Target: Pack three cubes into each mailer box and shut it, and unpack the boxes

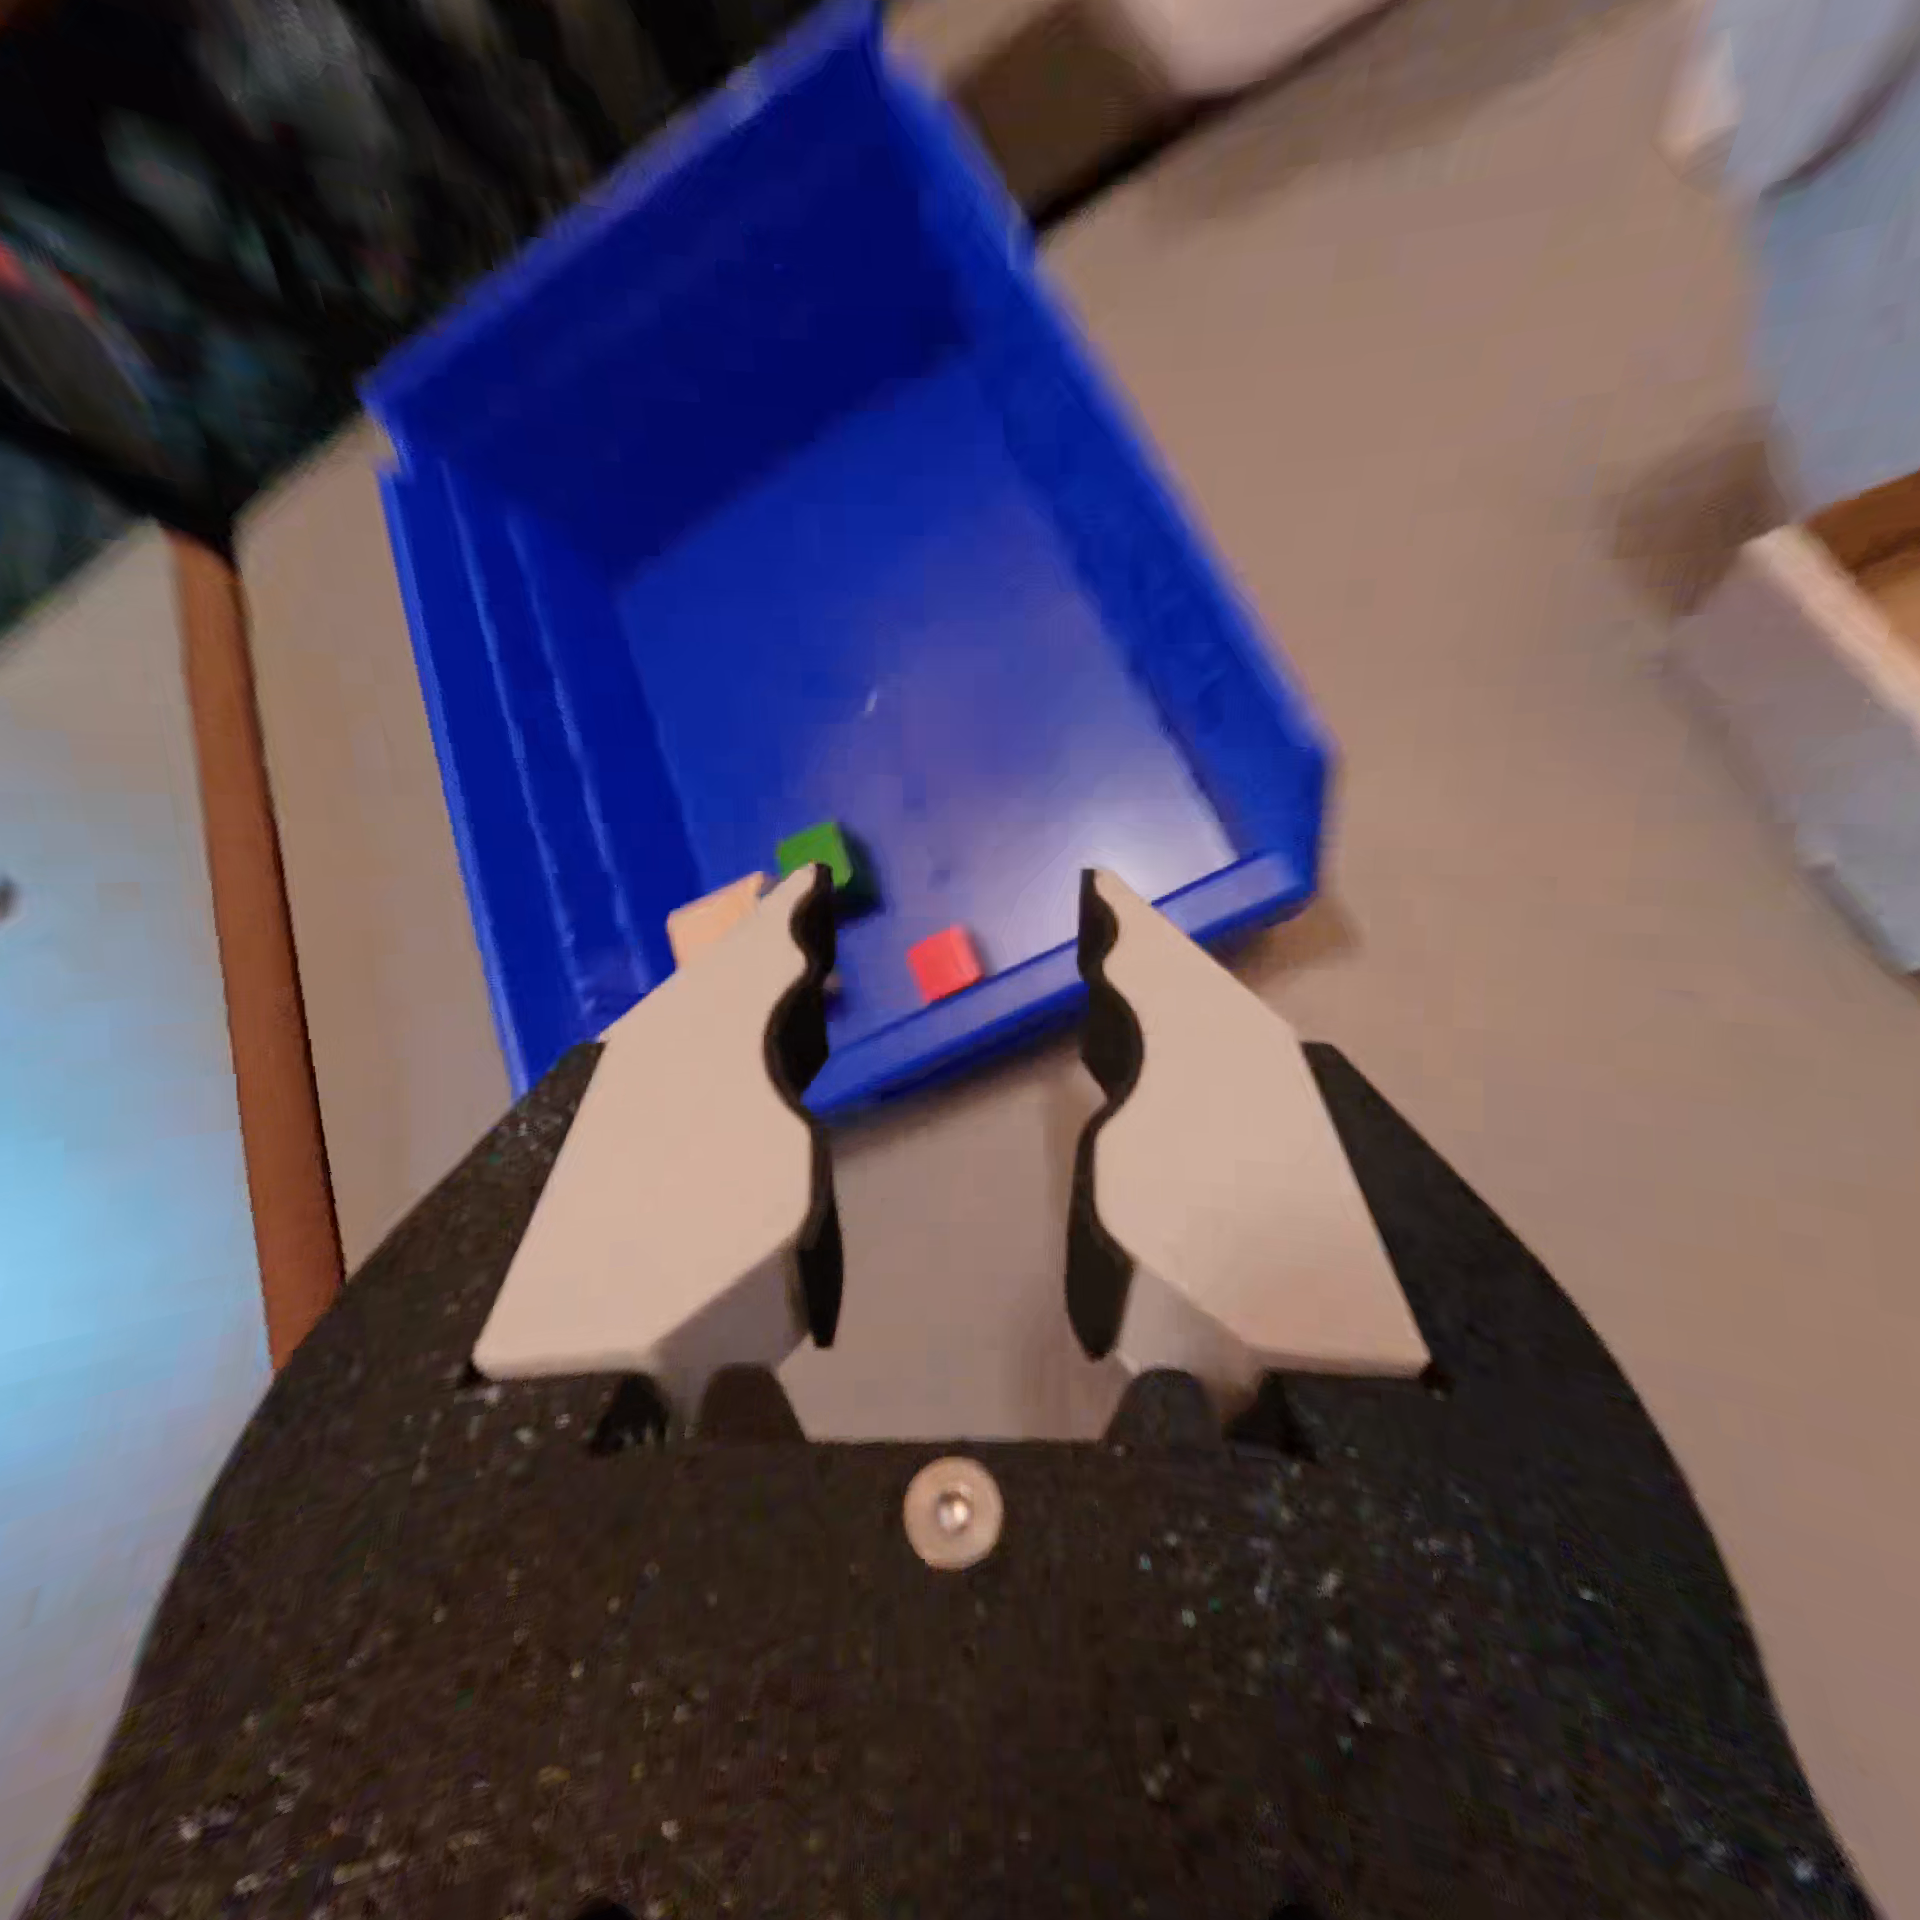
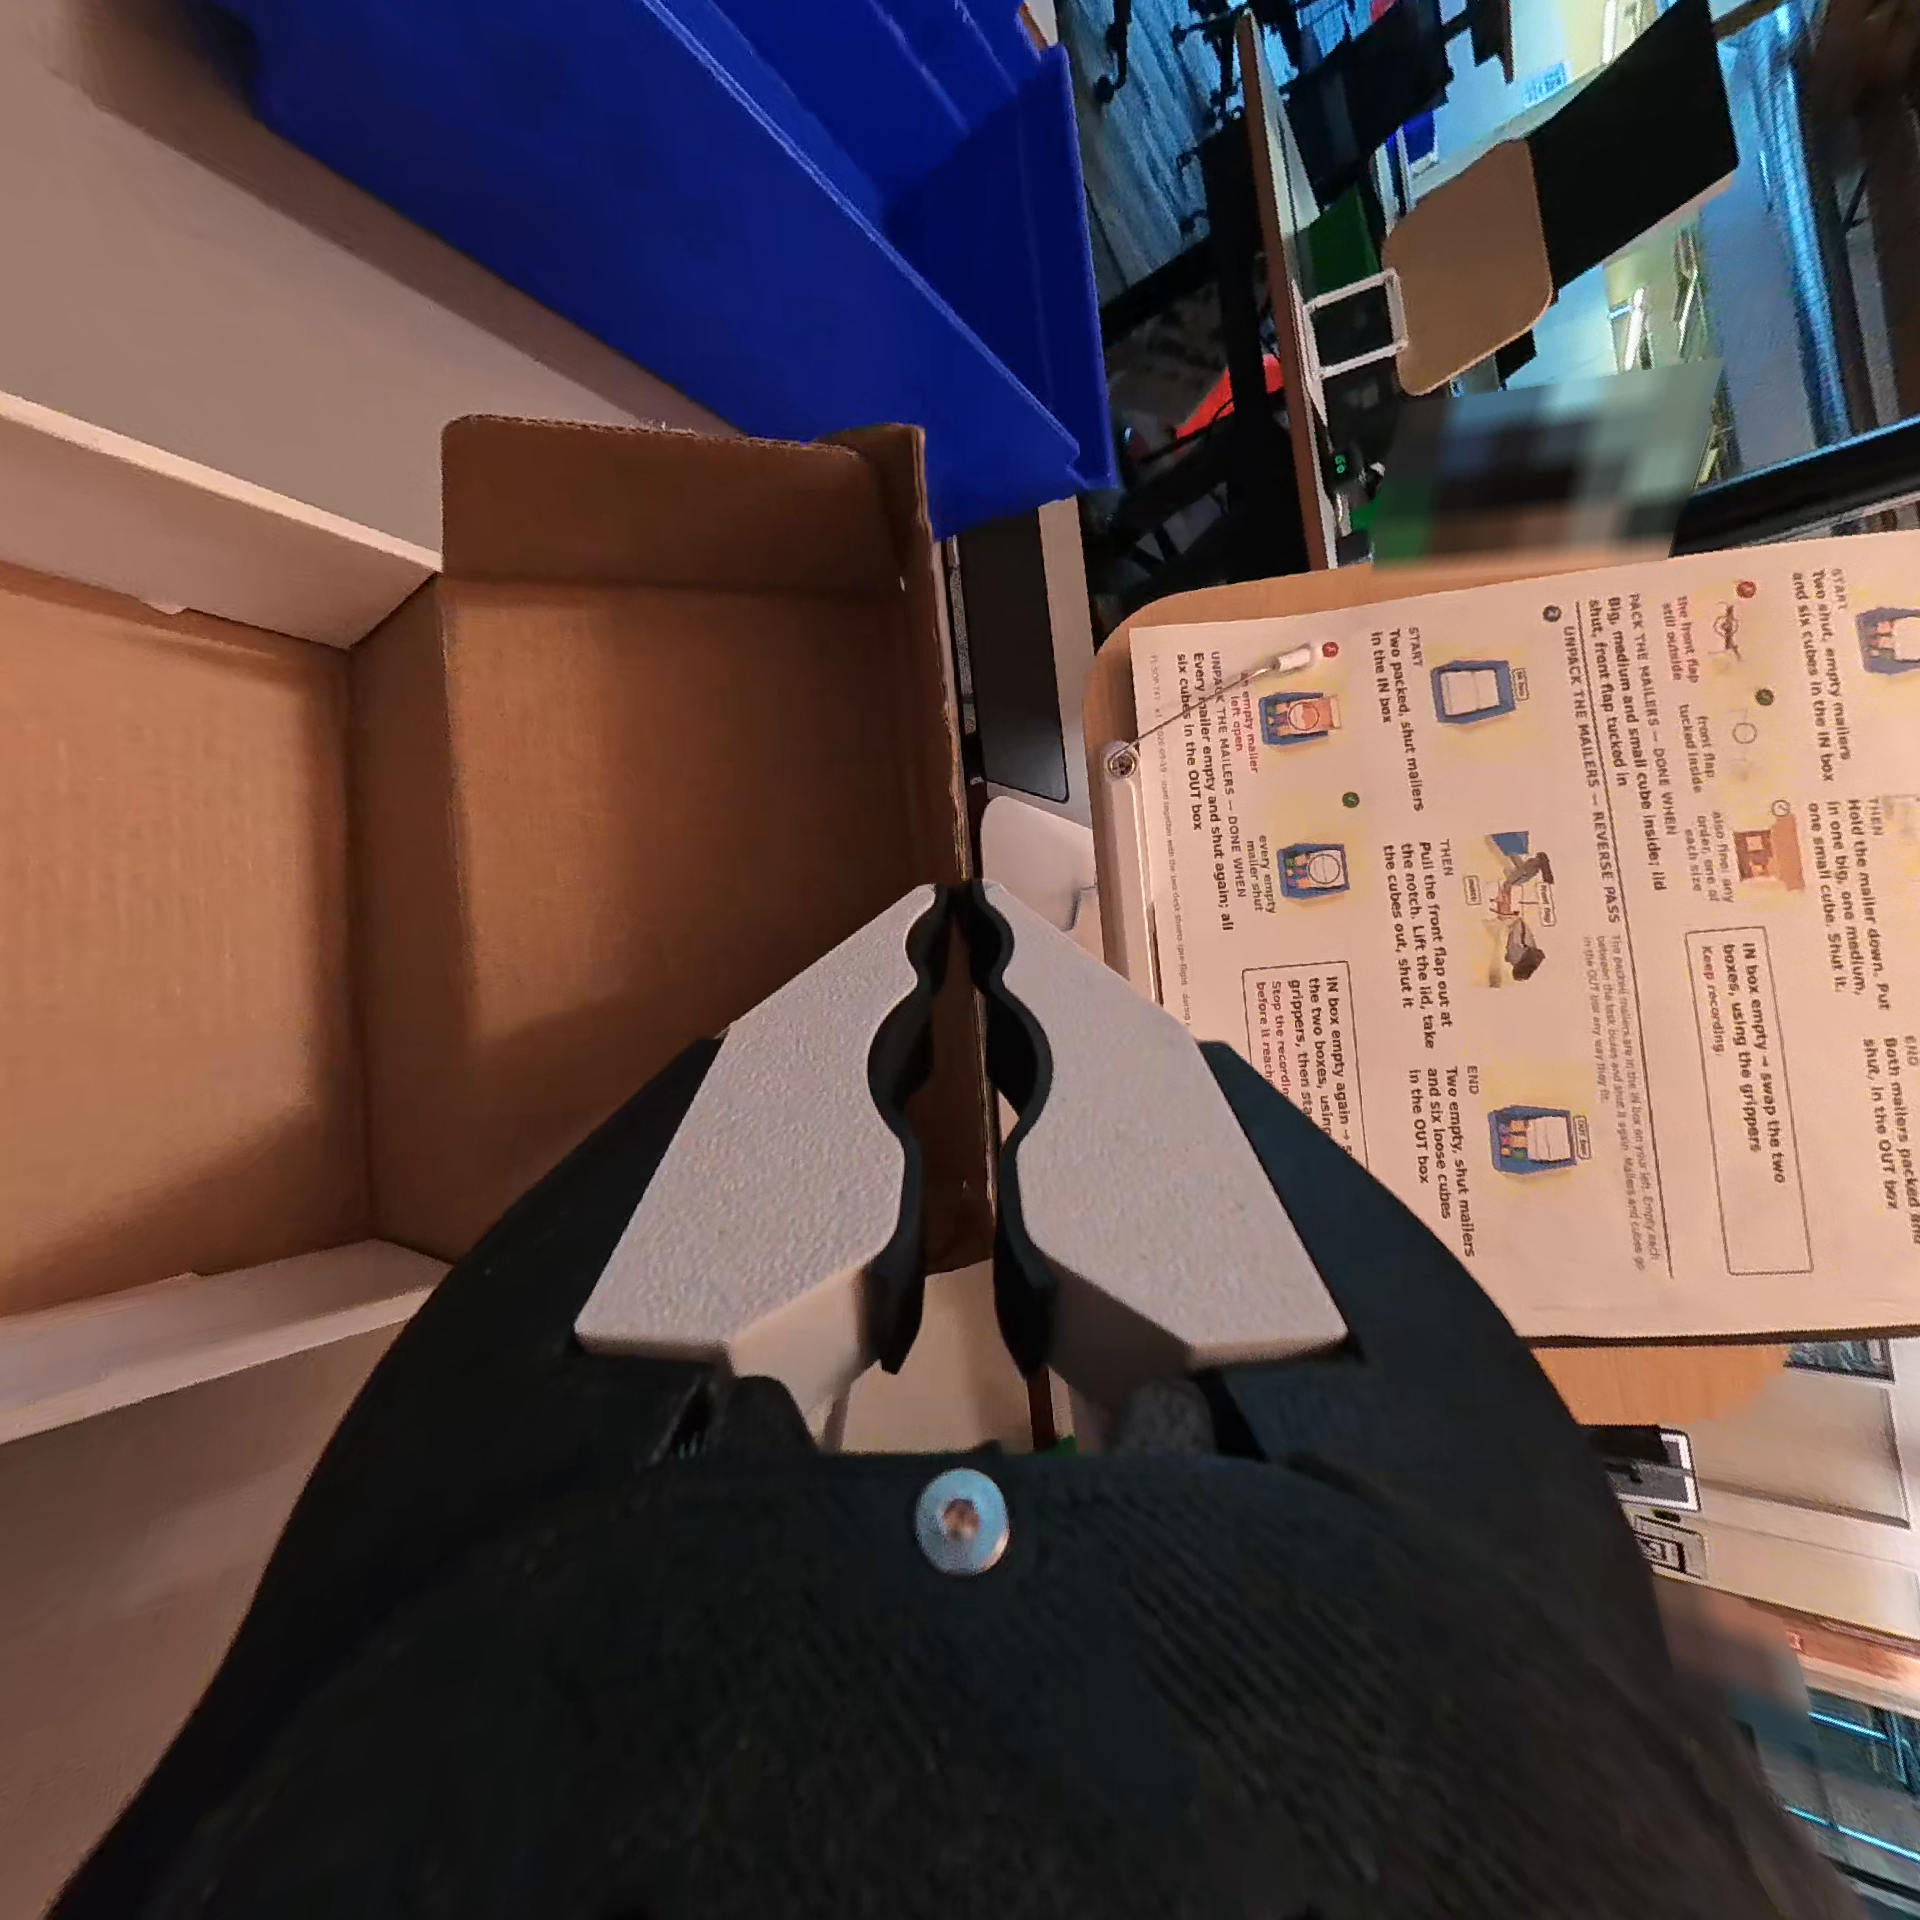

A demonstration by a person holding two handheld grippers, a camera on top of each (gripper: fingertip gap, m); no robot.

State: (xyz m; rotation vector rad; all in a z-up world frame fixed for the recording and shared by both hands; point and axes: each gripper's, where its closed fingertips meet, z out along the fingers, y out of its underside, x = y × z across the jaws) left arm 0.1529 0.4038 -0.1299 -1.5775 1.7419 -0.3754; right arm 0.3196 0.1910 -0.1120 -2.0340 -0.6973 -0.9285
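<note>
In the left wrist view a blue bin (image 1: 1091, 436) sits on the grey table. A green cube (image 1: 814, 850), a red cube (image 1: 943, 961) and a pale wooden cube (image 1: 712, 920) lie at its near end. My left gripper (image 1: 956, 883) is open and empty, just above the bin's near rim, over the cubes. In the right wrist view my right gripper (image 2: 964, 896) is shut on the edge of the lid flap (image 2: 665, 790) of an open mailer box (image 2: 156, 935), holding the lid up. The box's inside shows brown and I see no cubes in it.
A blue bin (image 2: 727, 208) stands just beyond the mailer box. A printed instruction sheet on a wooden board (image 2: 1507, 935) stands to the right. In the left wrist view a white-sided box (image 1: 1829, 727) lies at the right, and the table's wooden edge (image 1: 249, 935) runs down the left.
</note>
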